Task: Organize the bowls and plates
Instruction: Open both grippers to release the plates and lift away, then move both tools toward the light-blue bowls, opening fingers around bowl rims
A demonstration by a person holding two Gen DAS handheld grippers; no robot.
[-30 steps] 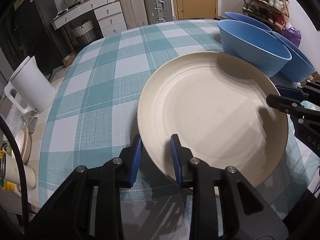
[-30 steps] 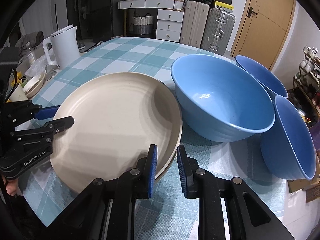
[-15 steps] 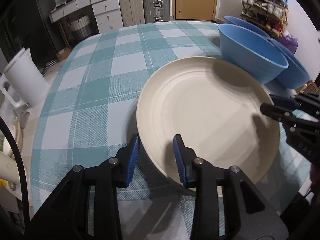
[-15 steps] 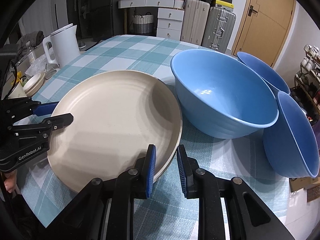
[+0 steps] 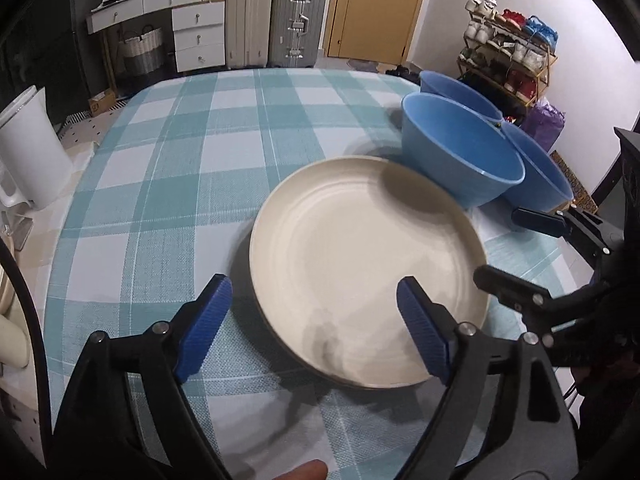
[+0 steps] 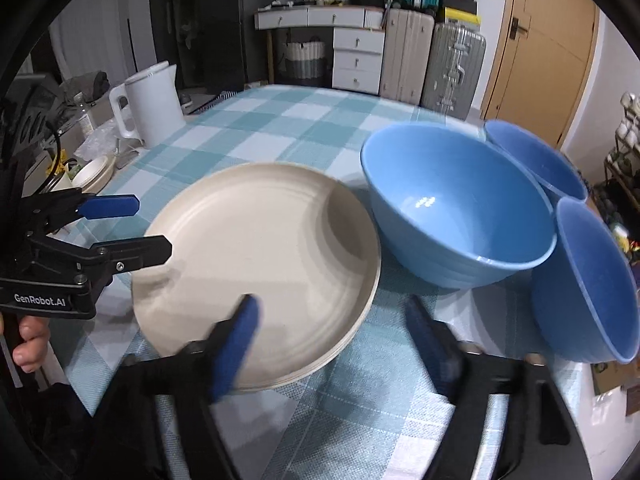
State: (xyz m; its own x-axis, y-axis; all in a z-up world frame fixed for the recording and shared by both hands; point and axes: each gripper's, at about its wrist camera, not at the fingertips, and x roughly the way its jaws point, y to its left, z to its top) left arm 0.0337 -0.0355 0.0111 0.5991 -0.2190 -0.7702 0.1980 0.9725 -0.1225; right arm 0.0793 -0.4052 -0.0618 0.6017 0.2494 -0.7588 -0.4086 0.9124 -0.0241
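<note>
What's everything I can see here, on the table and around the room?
plate: one, cream, near edge of the table, between both tools
bowls: three, blue, clustered beside the plate
tablecloth: one, teal and white check, covering the table
kettle: one, white, beside the table's edge
suitcases: several, beige, silver and one green, against the far wall
drawer unit: one, white, next to the suitcases
door: one, tan wood, far wall
shoe rack: one, loaded with shoes, by the wall
left tool: one, black with blue pads, jaws opening, plate rim between them but unpressed
right tool: one, same make, jaws opening, blurred
hand: one, gripping the left tool's handle
</note>
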